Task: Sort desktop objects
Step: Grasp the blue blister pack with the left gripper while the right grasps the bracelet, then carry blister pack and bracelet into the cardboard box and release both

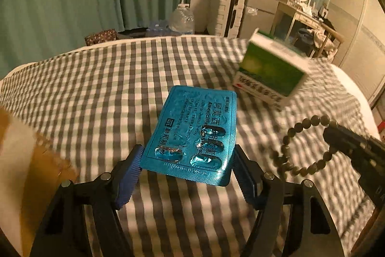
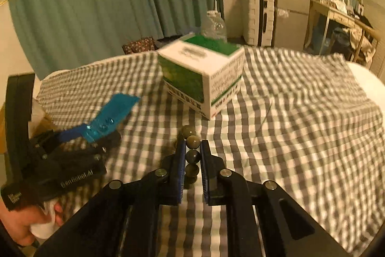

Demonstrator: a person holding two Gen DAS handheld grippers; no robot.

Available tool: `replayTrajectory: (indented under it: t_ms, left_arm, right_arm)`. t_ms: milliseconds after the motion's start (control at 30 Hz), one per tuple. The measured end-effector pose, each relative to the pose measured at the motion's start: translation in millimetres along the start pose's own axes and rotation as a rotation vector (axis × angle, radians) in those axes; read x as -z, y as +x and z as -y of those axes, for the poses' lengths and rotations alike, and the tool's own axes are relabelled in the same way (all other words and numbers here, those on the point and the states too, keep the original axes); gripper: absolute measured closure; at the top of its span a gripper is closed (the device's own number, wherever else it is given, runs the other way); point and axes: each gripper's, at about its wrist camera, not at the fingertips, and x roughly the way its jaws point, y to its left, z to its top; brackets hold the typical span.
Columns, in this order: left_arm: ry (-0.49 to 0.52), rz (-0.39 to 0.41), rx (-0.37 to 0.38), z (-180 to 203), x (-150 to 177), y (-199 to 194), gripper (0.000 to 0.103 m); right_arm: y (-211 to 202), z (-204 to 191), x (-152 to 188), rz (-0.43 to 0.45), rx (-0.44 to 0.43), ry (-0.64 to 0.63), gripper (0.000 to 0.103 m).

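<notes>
Your left gripper [image 1: 186, 161] clamps the blister pack [image 1: 196, 134] by its edges; it's light and bendy. Your right gripper [image 2: 192, 155], closed, pinches the loose bead bracelet [image 2: 192, 155]. The box [image 2: 204, 78] lies ahead on the bed.

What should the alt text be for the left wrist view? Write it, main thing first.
The left gripper holds a blue blister pack above a grey checked cloth. At right, the right gripper holds a bead bracelet; a green and white box sits behind.
</notes>
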Motion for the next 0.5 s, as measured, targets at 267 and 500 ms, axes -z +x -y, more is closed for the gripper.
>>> replayTrajectory:
  t_ms: [267,500]
  left_arm:
    - [0.003,0.090,0.003,4.6,-2.2,-92.1,0.029]
    - [-0.058,0.126,0.034,-20.8,-16.6,-164.6,0.029]
  right_arm:
    - [-76.2,-18.9,-13.7,0.087,-0.017,-0.018,0.092]
    - [-133.6,-55.5,-20.7,0.141,-0.047,-0.060,0.092]
